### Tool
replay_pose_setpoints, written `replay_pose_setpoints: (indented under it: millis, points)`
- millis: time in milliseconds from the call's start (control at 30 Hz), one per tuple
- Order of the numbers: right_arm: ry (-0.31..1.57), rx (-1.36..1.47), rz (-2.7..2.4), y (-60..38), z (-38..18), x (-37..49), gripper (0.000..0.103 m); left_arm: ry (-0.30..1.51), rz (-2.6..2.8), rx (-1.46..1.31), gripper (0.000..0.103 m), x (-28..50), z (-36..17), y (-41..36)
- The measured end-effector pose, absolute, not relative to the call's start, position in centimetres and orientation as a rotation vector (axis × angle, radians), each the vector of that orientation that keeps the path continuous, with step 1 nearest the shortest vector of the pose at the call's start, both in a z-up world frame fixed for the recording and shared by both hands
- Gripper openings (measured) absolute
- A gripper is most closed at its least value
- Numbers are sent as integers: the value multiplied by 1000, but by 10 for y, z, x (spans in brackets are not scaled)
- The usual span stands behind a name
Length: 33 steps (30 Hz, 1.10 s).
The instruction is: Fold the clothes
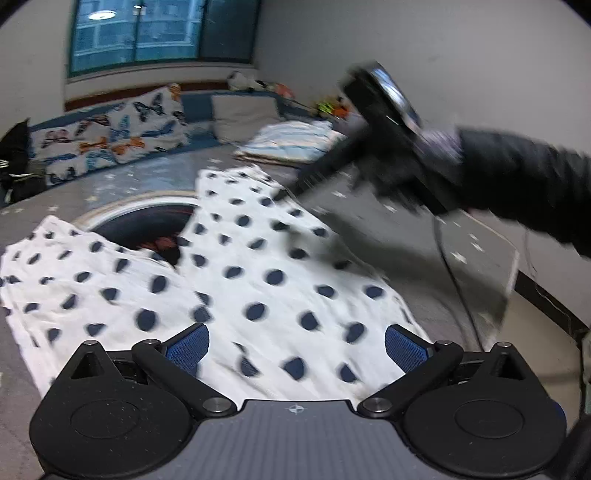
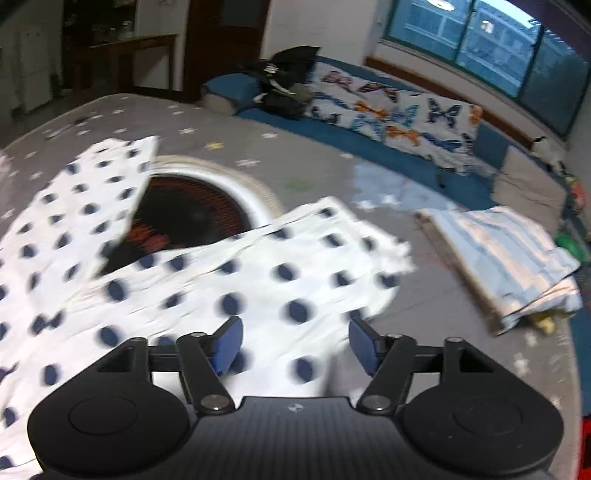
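Grey star-print bedspread (image 2: 229, 122), round dark motif at centre. White dotted garment (image 1: 258, 280) spread flat, partly covering motif. Left gripper (image 1: 295, 347) and right gripper (image 2: 295, 343): jaws apart, empty, above garment. Folded striped cloth (image 2: 506, 258) beside.

My left gripper (image 1: 297, 345) is matt black plastic with ribbed blue pads and small shiny metal pivot pins; its grey base looks finely ridged. My right gripper (image 2: 295, 345) is the same make. The polka-dot garment (image 1: 258, 266) is soft white woven cloth, slightly crinkled, matt. The grey star-print bedsheet (image 2: 236, 140) is smooth matt fabric. The butterfly pillow (image 2: 399, 110) is printed cotton-like cloth. The folded striped cloth (image 2: 506, 251) looks thin, slightly sheeny. The window (image 1: 147, 33) is glossy glass. My sleeve (image 1: 524, 177) is dark matt fabric.
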State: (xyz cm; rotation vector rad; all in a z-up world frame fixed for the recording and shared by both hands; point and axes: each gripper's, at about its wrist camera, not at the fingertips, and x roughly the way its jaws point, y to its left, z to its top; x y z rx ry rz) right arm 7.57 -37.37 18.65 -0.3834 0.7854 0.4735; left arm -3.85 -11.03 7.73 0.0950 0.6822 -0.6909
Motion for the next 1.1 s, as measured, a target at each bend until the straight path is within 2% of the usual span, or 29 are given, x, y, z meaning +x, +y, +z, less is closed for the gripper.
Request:
replay_pose_setpoints:
  millis: [100, 167, 500, 633, 800, 1100]
  points:
    - [788, -347, 523, -365, 179, 61, 77, 697, -617, 60, 103, -18, 75, -100]
    - [789, -319, 551, -360, 173, 54, 83, 698, -574, 36, 103, -5, 74, -91]
    - [777, -217, 562, -357, 153, 47, 86, 748, -381, -140, 103, 68, 54, -39]
    - [747, -217, 558, -356, 146, 42, 96, 780, -312, -158, 103, 82, 42, -18]
    - [711, -227, 555, -354, 141, 37, 102, 767, -245, -147, 103, 90, 36, 6]
    - [690, -217, 558, -358, 138, 36, 103, 736, -185, -145, 103, 102, 46, 13]
